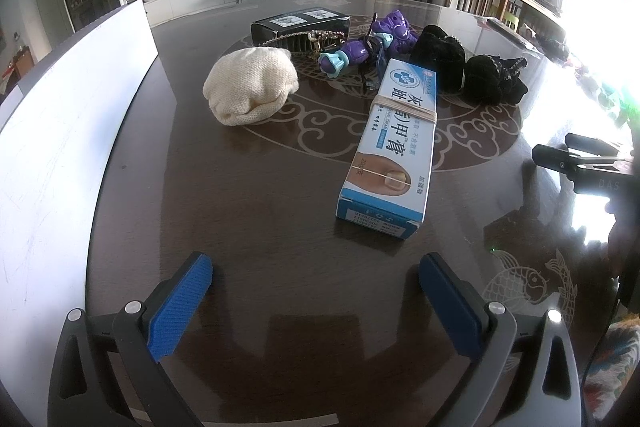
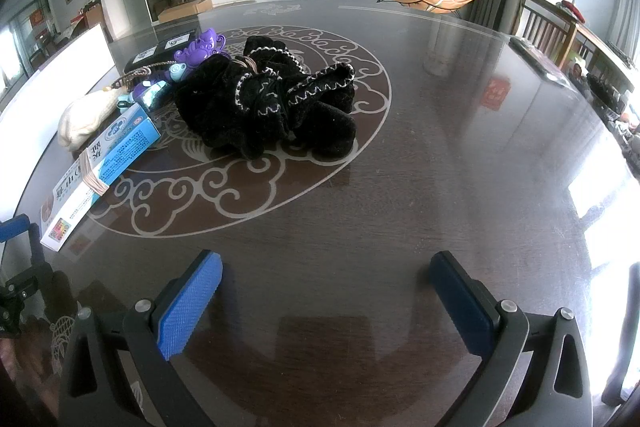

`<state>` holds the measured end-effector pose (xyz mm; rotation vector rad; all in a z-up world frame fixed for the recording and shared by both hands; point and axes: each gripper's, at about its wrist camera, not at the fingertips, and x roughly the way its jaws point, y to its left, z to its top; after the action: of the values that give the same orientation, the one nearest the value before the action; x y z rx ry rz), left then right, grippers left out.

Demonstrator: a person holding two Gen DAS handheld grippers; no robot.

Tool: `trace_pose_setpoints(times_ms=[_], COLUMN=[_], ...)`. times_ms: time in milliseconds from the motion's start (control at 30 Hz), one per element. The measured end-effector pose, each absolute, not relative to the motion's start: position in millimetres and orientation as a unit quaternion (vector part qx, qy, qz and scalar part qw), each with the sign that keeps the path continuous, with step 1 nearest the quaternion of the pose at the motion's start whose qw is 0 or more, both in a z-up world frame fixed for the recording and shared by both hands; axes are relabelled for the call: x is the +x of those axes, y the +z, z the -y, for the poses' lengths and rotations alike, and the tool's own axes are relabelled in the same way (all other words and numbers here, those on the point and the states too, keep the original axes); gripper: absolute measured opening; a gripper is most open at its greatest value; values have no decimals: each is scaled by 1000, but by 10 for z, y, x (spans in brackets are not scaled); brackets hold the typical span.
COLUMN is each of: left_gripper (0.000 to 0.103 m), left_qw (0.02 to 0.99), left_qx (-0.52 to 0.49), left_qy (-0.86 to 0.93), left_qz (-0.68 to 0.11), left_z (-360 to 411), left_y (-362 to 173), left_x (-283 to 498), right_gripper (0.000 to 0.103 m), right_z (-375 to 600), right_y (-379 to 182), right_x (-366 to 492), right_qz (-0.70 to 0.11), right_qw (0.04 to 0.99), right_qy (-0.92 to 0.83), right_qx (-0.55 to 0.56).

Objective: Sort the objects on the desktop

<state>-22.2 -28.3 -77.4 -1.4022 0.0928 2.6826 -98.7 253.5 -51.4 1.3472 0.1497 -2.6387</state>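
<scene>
1. Left gripper (image 1: 316, 301): jaws stand wide apart and hold nothing. They sit low over bare table (image 1: 248, 211), short of all the objects, which suggests an approach not yet committed to any one item.
2. Right gripper (image 2: 326, 301): jaws likewise spread and empty, over bare table, with the objects ahead and to their left.
3. The items to be sorted lie bunched in one loose heap on the table's cloud-pattern inlay, ahead of both pairs of jaws; none looks sorted yet.
4. Blue-and-white carton (image 1: 390, 151): nearest to the left jaws, just ahead and slightly right, lying flat with one end toward them. Rubber bands bind it, presumably to keep it closed.
5. Cream knitted pouch (image 1: 250, 87): ahead-left of the left jaws, apart from the carton.
6. Purple toy figure (image 1: 370, 47) and black box (image 1: 300, 27): farthest ahead, the toy leaning on the carton's far end.
7. Black velvet pouches (image 2: 268, 107): straight ahead of the right jaws, slightly left; cords tie their necks shut.
8. White board (image 1: 60, 155): stands far left of the left jaws; purpose cannot be told.
9. Writing: large Chinese characters and "NAIL CREAM" on the carton, with a toenail picture; its end print is too small to read.
</scene>
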Motion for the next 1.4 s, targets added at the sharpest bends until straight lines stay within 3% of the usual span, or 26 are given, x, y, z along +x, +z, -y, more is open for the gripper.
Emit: trace_pose_setpoints(times_ms=[1000, 1167, 1400], left_gripper=[103, 103, 103], left_qw=[59, 81, 130], left_qx=[-462, -443, -446], left_qy=[885, 893, 885], left_qz=[-29, 0, -39], left_z=[284, 382, 122], left_y=[-773, -655, -401], left_x=[-207, -128, -532], right_gripper=[103, 103, 103], right_z=[-2531, -2531, -2532], right_y=[-511, -510, -511], right_x=[-981, -980, -984], right_qz=[-51, -51, -51], right_qw=[87, 87, 87], right_qy=[-886, -886, -886], right_qx=[452, 452, 452])
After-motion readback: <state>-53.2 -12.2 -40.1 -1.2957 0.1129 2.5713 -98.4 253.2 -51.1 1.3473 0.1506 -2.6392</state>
